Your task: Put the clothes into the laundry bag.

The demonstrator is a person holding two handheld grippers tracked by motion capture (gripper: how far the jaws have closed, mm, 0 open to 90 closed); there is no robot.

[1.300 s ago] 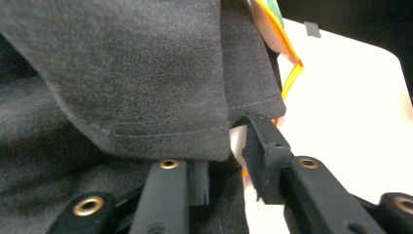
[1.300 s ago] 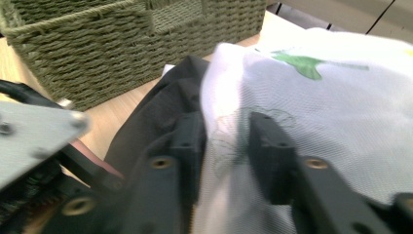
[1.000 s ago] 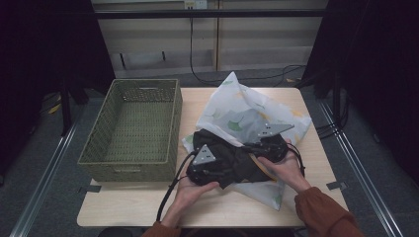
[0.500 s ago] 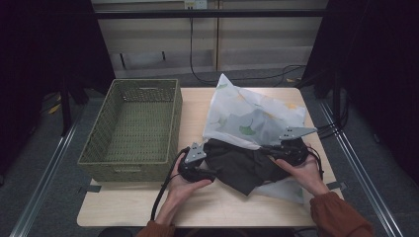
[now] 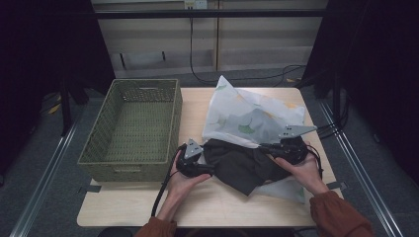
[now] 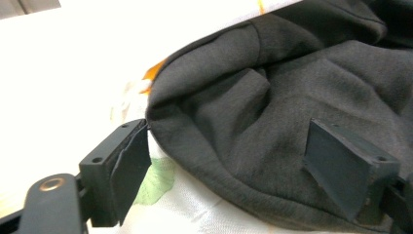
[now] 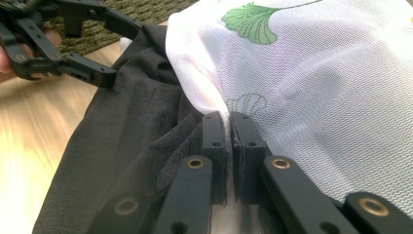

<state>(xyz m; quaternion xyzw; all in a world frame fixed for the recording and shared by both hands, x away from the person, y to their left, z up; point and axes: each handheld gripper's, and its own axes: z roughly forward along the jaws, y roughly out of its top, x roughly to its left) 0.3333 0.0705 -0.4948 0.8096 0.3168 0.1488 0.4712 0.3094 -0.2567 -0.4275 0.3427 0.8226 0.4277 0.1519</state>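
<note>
While hands spread apart, left claw (image 6: 234, 175) now wide beside dark garment (image 5: 242, 165); right claw (image 7: 228, 141) pinches white mesh bag (image 7: 316, 87).

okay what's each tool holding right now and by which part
The right tool is shut on the white leaf-print cloth, pinching a fold at its edge beside the dark garment. The left tool is open, holding nothing.

Dark grey garment (image 5: 242, 165), soft sweatshirt-like fabric, crumpled on the wooden table's front right part; it lies partly over a white mesh bag (image 5: 252, 116) printed with green ginkgo leaves; the bag spreads flat behind and beneath it, just right of a green woven basket (image 5: 136, 123).
</note>
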